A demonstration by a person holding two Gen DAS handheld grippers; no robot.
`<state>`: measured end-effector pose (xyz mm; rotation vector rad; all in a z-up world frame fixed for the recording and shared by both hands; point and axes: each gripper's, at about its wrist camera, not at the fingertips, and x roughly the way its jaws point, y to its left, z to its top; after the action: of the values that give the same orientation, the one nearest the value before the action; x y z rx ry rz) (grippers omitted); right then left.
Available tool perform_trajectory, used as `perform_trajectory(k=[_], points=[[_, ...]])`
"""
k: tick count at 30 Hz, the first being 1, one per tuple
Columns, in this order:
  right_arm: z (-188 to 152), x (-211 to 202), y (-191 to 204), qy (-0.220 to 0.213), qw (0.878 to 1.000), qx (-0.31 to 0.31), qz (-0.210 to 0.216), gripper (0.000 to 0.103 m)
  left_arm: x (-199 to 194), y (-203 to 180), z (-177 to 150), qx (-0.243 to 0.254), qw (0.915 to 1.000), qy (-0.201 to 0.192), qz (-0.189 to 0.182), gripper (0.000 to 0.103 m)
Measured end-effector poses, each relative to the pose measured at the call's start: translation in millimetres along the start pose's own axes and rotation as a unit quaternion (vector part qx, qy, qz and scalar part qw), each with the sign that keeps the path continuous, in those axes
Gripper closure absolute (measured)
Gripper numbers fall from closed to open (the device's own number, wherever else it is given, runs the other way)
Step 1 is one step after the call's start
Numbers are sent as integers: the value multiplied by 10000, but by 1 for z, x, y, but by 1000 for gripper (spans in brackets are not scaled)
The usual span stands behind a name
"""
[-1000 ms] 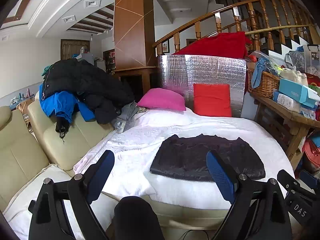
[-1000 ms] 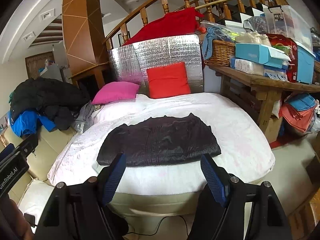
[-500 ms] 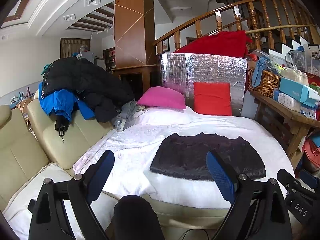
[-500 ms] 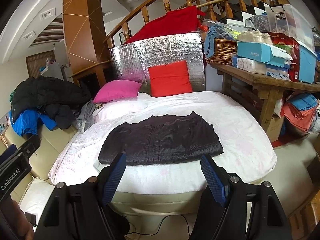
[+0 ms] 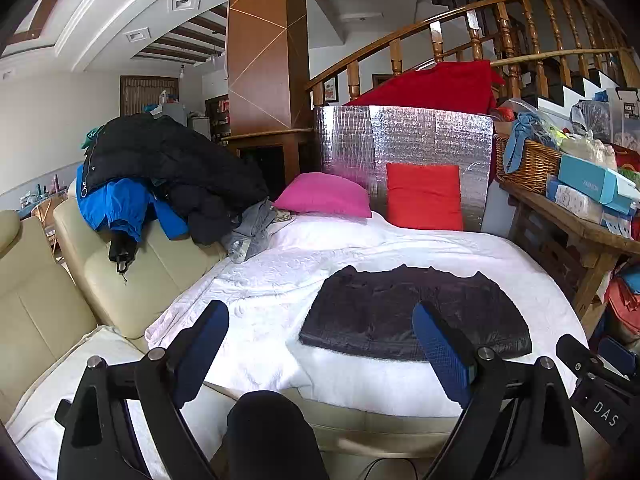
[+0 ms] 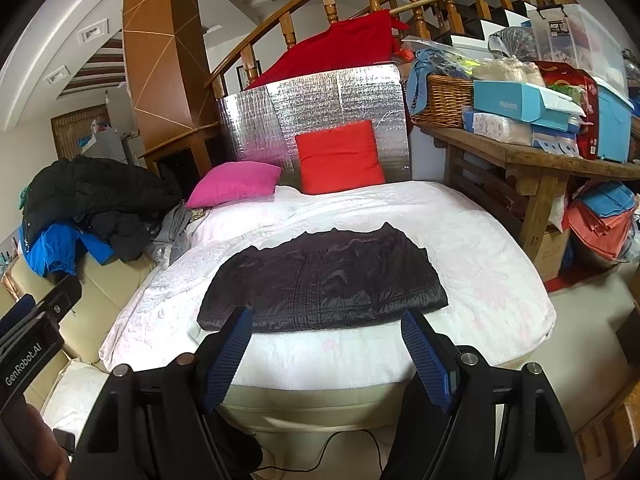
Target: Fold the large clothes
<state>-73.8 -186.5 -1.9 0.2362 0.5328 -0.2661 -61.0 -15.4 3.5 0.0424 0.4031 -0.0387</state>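
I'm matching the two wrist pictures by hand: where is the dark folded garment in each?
Left wrist: the dark garment lies right of centre on the white cover, behind the right fingertip.
Right wrist: the dark garment lies at centre, just beyond both fingertips.
Shared landmark: the red cushion against the silver panel.

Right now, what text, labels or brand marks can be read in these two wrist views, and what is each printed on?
"DAS": on the black body of the right gripper, seen at the edge of the left wrist view.
"GenRobot.AI": on the black body of the left gripper, seen at the edge of the right wrist view.
"FASHION": on the teal box on the wooden table.
"ROX": label on the clear storage bin; the smaller print is unreadable.
Print on the white patterned pack: too blurred.
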Motion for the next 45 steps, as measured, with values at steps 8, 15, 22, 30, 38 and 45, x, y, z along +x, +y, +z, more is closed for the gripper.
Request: perform_trajectory(k=[8, 15, 22, 30, 38, 45], points=[[-1, 1, 0, 16, 10000, 36, 10, 23, 3, 0, 0, 10, 10000, 37, -22, 10], [-1, 2, 0, 22, 10000, 60, 4, 23, 5, -1, 0, 8, 10000, 61, -27, 10], [-1, 4, 0, 17, 10000, 60, 5, 23, 6, 0, 0, 1, 10000, 71, -11, 10], [-1, 7, 4, 40, 9999, 97, 14, 23, 9, 2, 1, -3, 10000, 87, 27, 10], [4, 17, 1, 52, 9998, 155, 68, 23, 22, 0, 2, 22, 9996, 279, -31, 10], [9, 35, -9, 168, 9994, 283, 62, 23, 34, -5, 3, 31, 9994, 337, 8, 10]])
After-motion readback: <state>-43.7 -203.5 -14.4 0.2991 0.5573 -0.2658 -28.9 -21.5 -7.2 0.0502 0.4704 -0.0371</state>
